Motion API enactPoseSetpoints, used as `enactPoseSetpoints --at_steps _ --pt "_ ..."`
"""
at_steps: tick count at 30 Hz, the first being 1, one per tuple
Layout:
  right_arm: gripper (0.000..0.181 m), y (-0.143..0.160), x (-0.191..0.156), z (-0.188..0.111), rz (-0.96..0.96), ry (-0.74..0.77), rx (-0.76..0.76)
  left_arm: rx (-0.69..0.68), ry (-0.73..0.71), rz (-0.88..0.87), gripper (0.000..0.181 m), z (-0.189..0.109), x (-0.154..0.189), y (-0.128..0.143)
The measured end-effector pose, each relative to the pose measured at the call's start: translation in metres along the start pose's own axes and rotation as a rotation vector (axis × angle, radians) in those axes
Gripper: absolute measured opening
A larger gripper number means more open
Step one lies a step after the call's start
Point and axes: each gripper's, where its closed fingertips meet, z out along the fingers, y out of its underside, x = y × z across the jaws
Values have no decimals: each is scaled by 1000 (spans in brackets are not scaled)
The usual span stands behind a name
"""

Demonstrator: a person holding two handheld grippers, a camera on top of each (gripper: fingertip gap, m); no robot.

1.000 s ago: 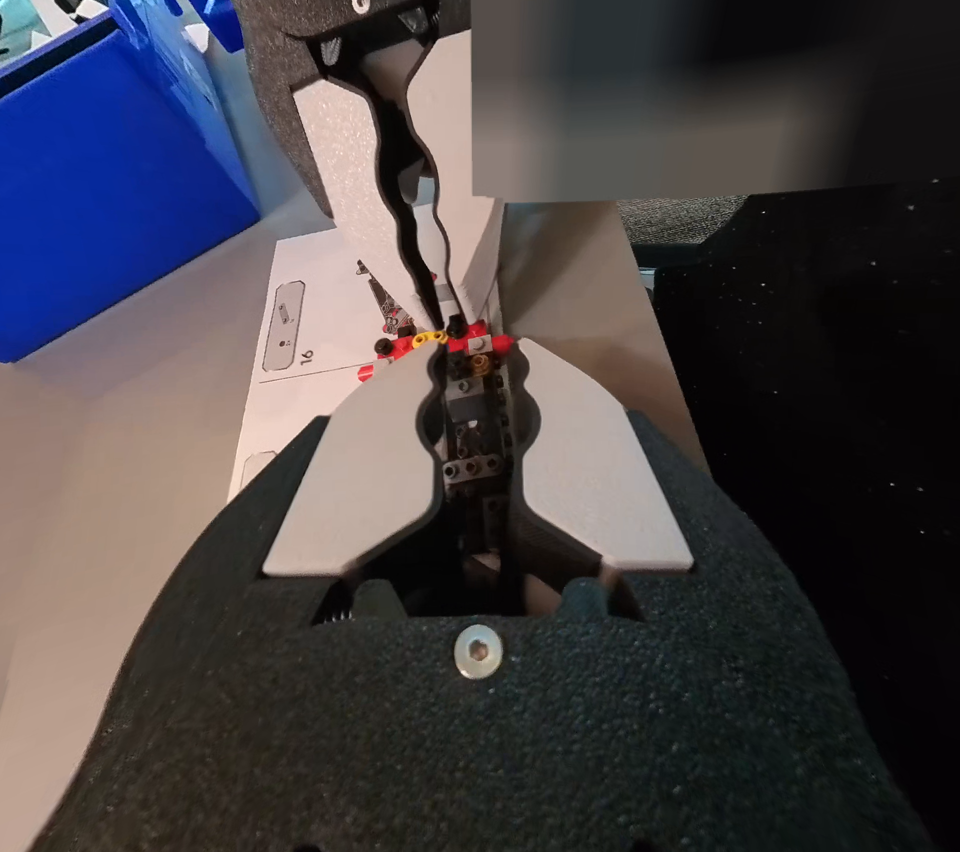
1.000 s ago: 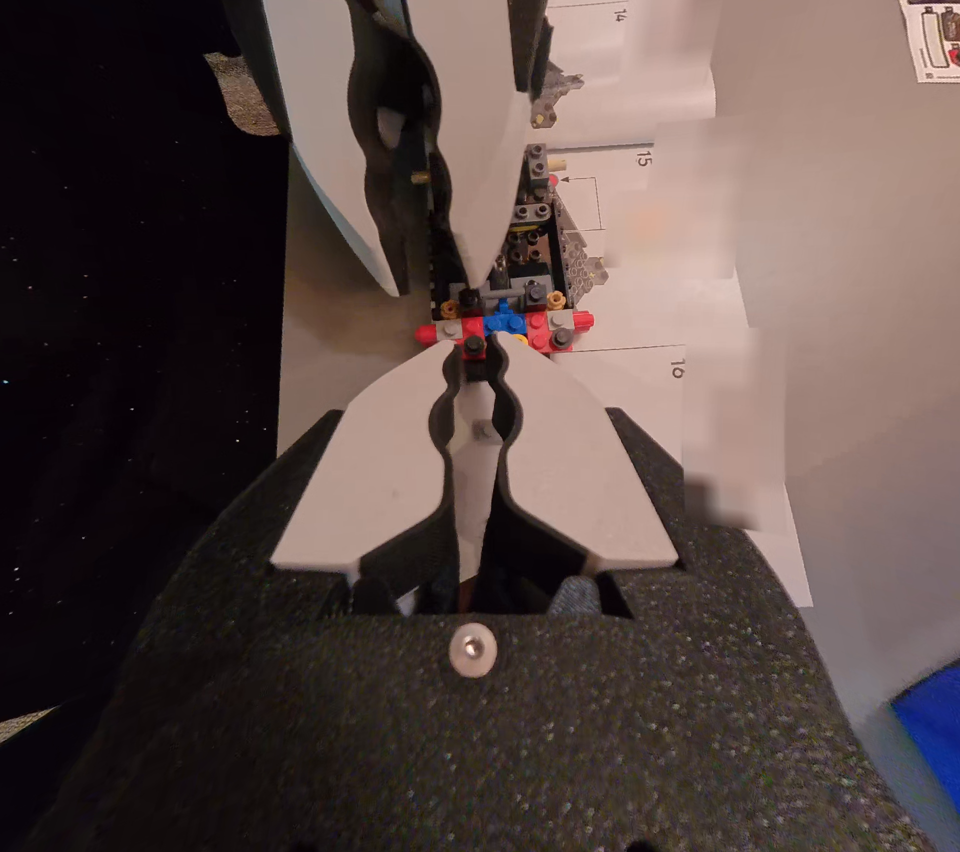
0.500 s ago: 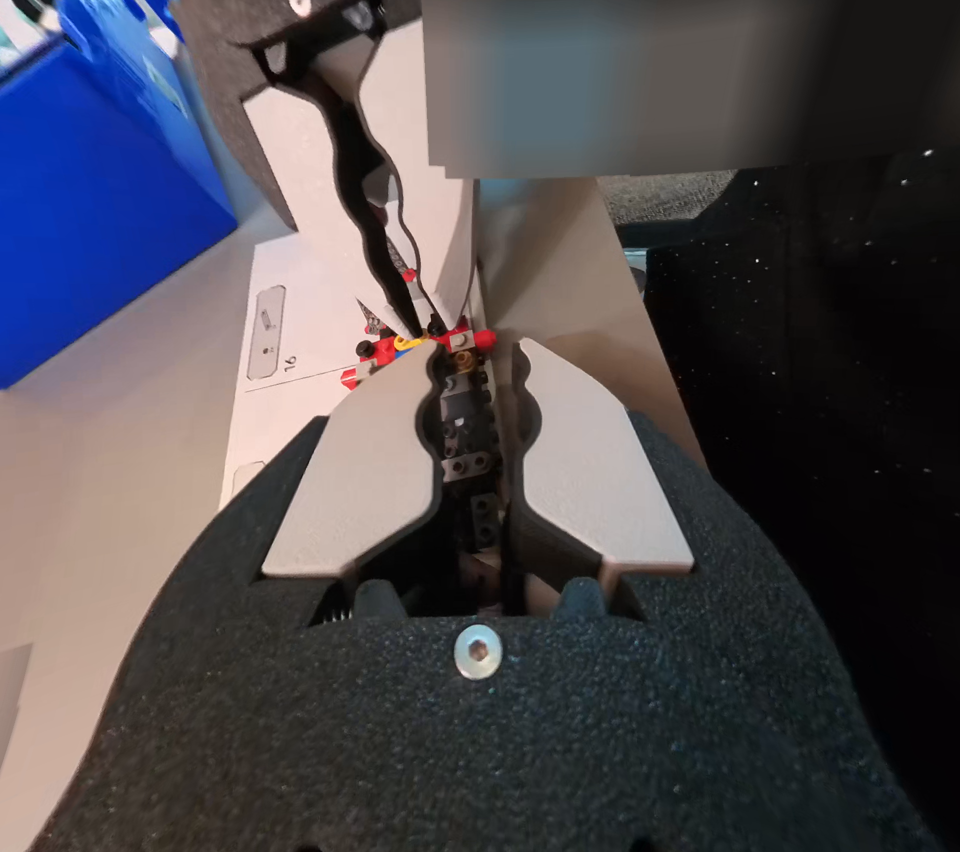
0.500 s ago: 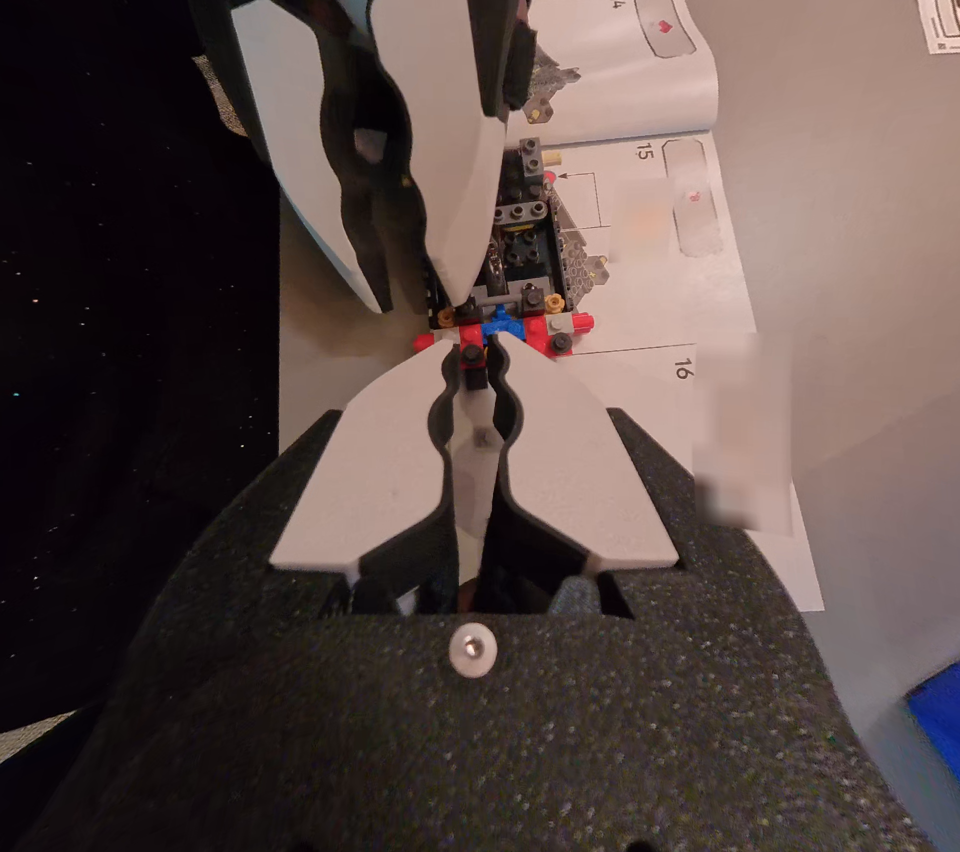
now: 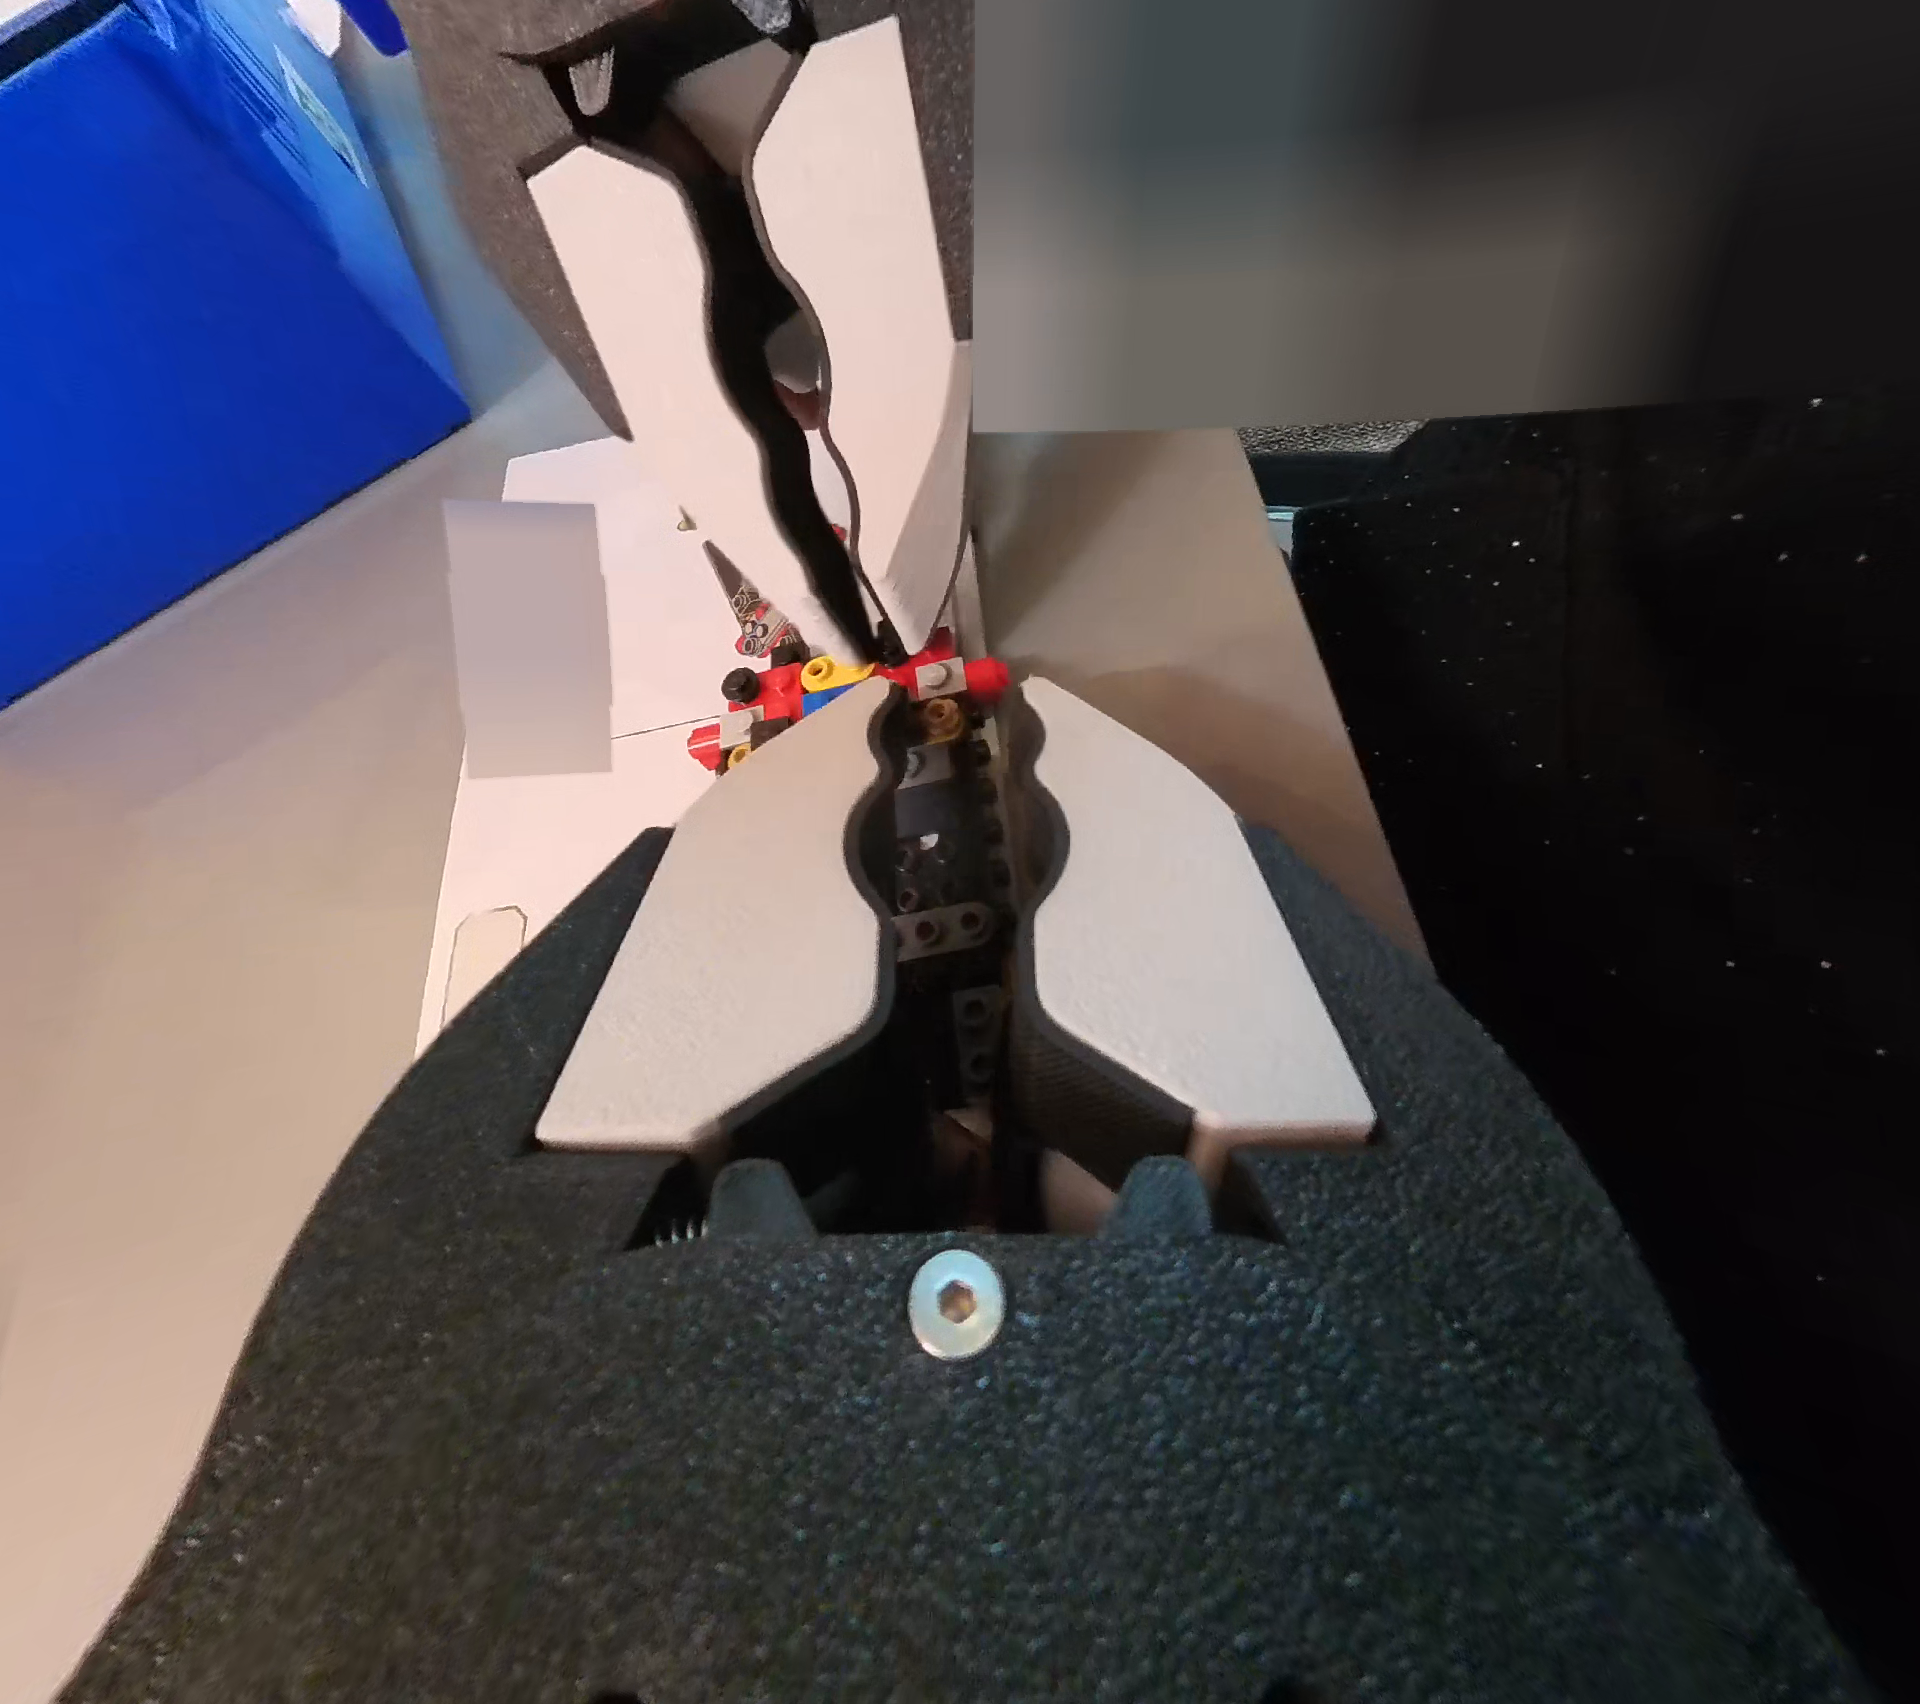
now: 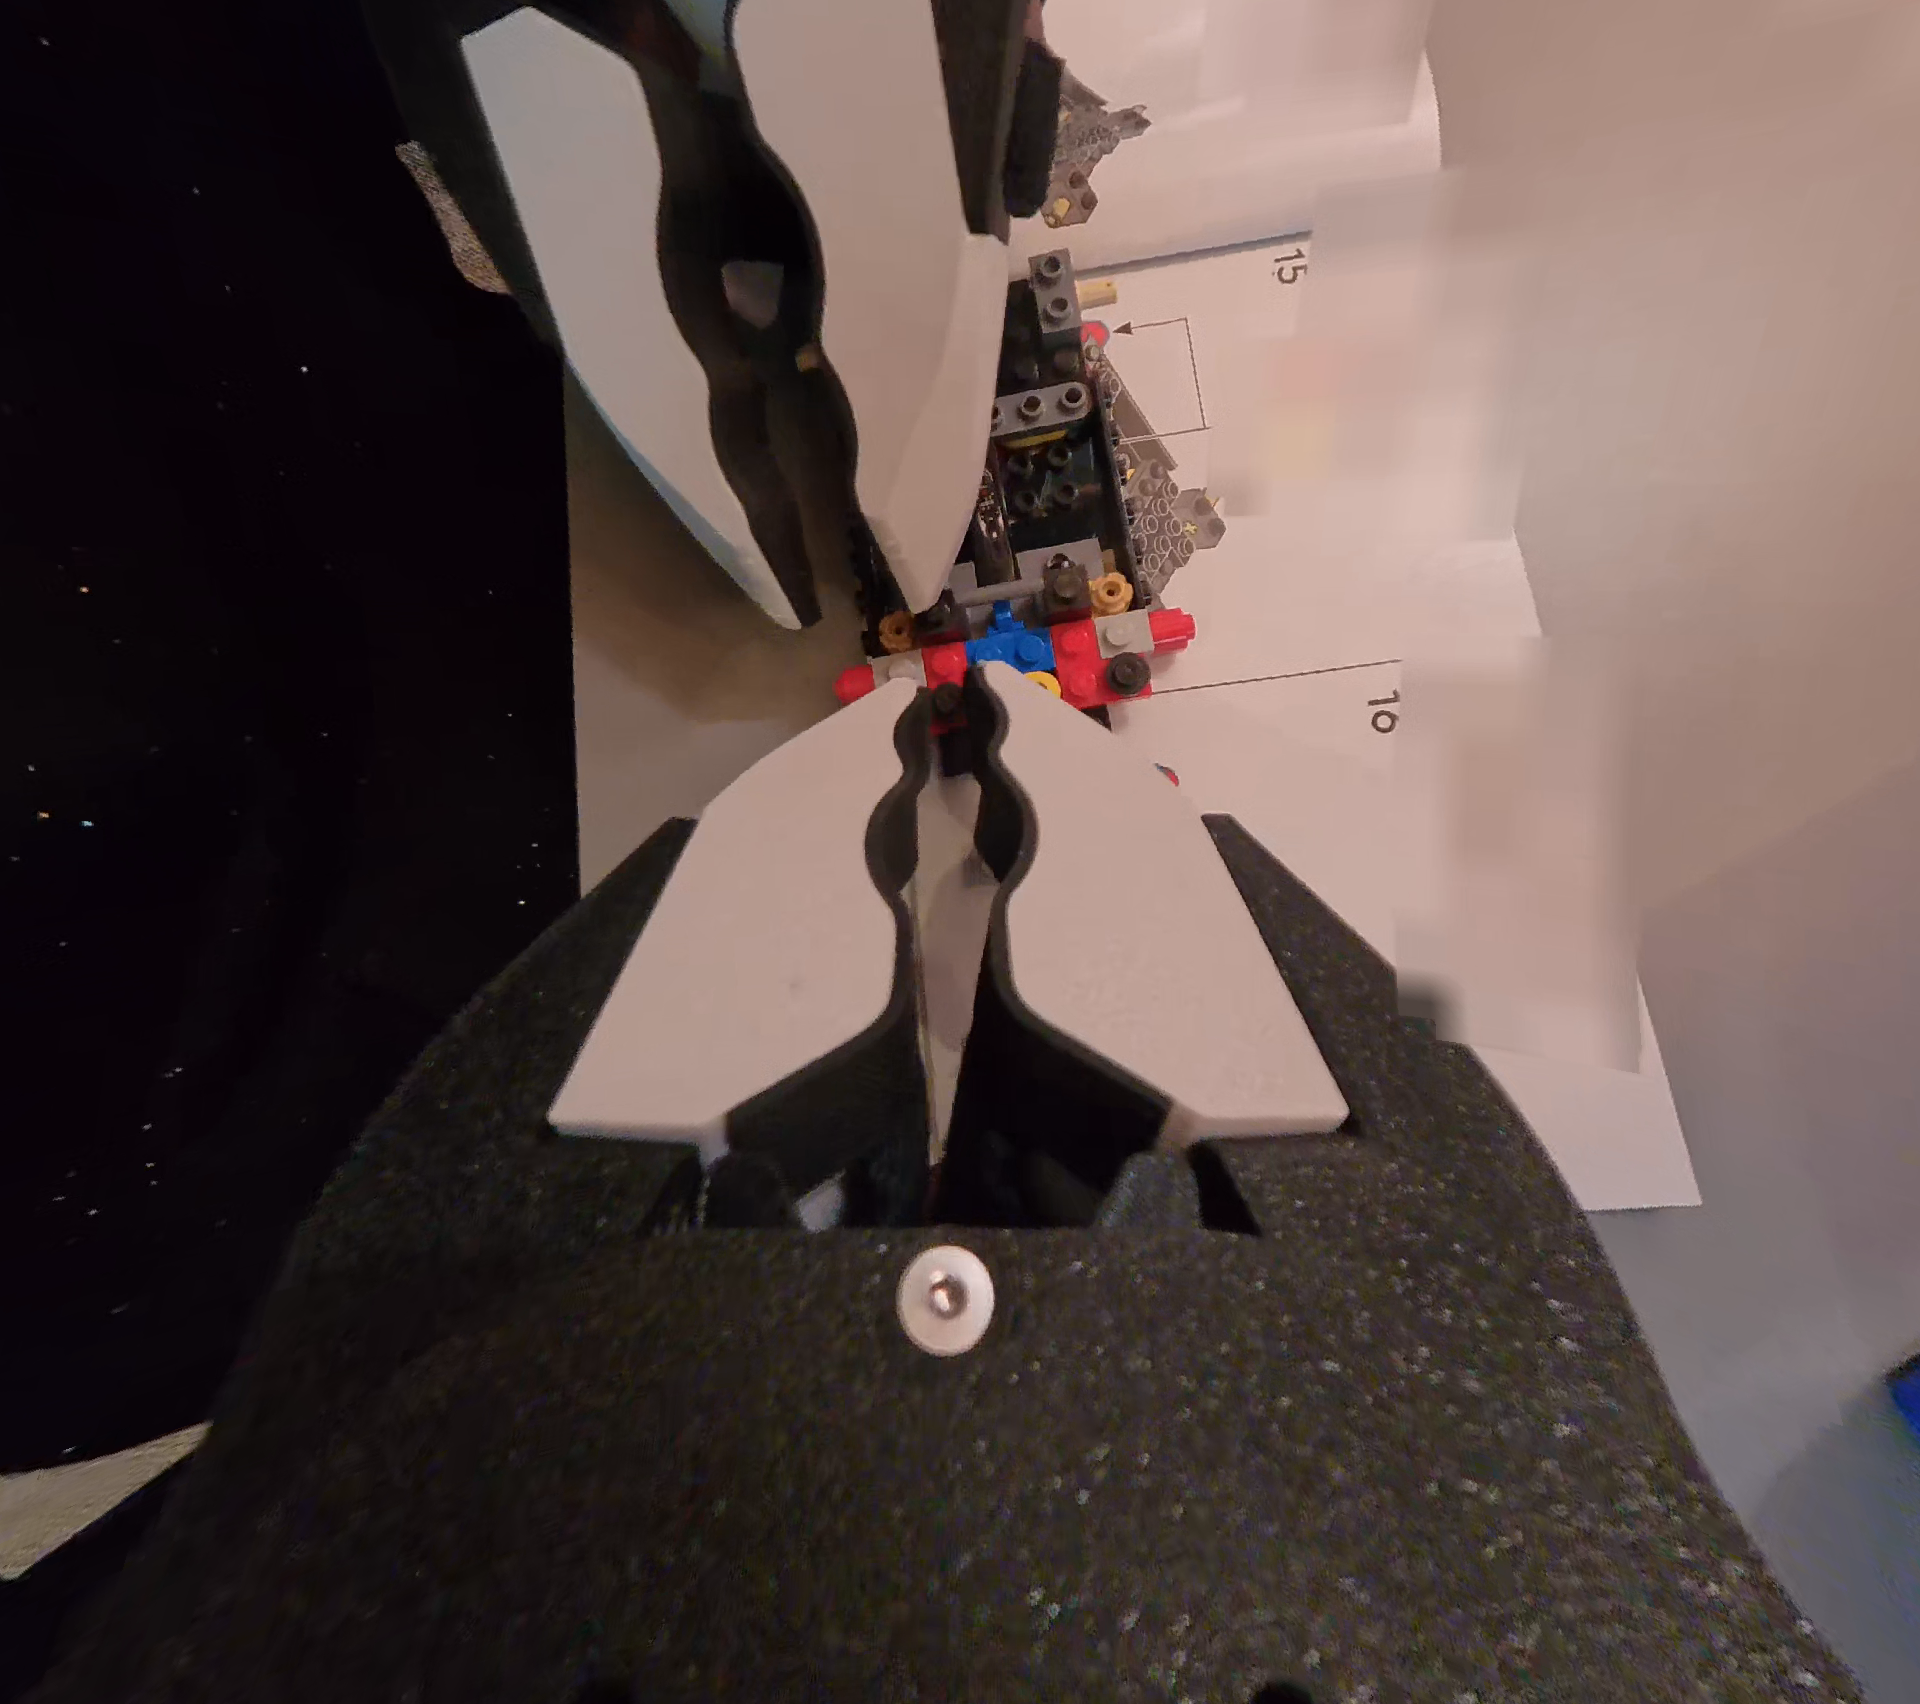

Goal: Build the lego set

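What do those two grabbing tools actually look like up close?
Both tongs match. The left tongs and right tongs each have a rounded body of rough, speckled black foam-like material with one silver screw set in the middle. From it reach two flat, pale grey fingers, broad at the base and tapering forward, with wavy black rubbery inner edges. No cables, sleeves or markings show.

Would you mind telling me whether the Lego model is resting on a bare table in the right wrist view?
No, the Lego model sits above an open instruction booklet spread over the table.
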Motion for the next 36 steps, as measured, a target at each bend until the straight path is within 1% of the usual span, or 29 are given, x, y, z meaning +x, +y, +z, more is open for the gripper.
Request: enactPoseSetpoints --at_steps 1,4,9,12,17,19,22,28,31,36 --pt "1 -1 -2 1 -17 -6 8 -1 -2 -2 18 0 0 0" --pt "0 -2 -2 1 -47 35 23 -1 -2 -11 17 0 -1 0" --pt "1 -3 2 0 26 120 101 -3 -4 -19 18 0 -1 1" --pt "14 0 7 -4 126 210 116 -3 -10 -16 17 0 -2 1" --pt "13 1 4 -2 271 232 174 -4 -9 -15 17 0 -2 1" --pt "11 1 3 -1 345 197 191 -4 -11 -14 17 0 -2 1" --pt "11 3 3 -1 452 173 189 -5 -14 -12 17 0 -2 1" --pt "8 4 4 0 585 209 173 -4 -11 -15 17 0 -2 1" --pt "8 4 5 -1 578 240 171 -4 -12 -17 17 0 -2 1" --pt "6 3 5 -1 437 338 149 -3 -14 -19 15 0 -2 1"
